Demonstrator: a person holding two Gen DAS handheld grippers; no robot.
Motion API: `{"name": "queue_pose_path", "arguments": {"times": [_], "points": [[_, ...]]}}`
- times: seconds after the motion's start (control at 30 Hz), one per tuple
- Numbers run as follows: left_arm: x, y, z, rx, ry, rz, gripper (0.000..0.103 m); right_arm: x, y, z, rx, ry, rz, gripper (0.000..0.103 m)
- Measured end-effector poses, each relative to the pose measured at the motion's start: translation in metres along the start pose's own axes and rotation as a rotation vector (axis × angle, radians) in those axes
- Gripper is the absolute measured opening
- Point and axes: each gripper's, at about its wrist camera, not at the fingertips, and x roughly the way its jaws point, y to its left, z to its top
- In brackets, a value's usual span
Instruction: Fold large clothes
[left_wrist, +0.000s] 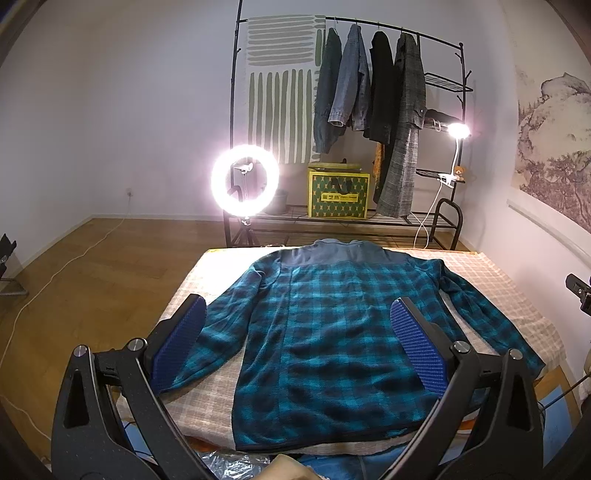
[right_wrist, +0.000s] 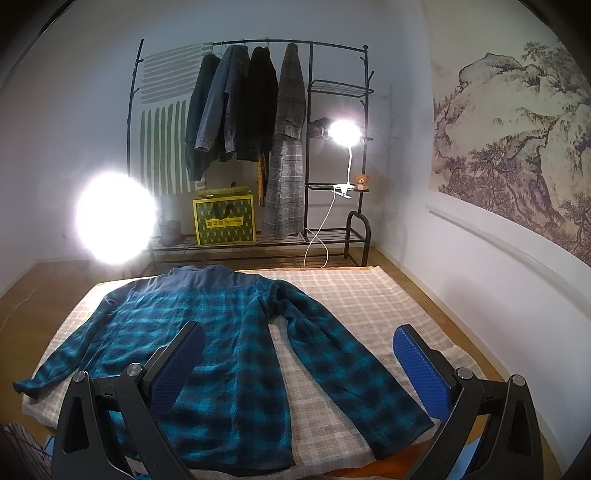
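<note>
Item: teal plaid shirt, flat on checked table cover, back up. Long axis: hem at near edge, collar toward far edge; sleeves splayed. Left gripper, right gripper: fingers wide, empty, above.

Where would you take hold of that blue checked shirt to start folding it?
Probably at a sleeve cuff. The plaid shirt lies flat, back up, with both sleeves spread outward. The right sleeve's cuff sits at the near edge of the checked cloth, just below the open right tool, so come from the near side and pinch its loose end.
</note>
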Motion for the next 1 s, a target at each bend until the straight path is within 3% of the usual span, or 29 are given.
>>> {"name": "queue_pose_path", "arguments": {"times": [1.0], "points": [[0.022,0.029,-0.014,-0.013,0.032,0.057,0.102,0.009,0.016,0.007,-0.002,-0.002,0.036,0.103]]}}
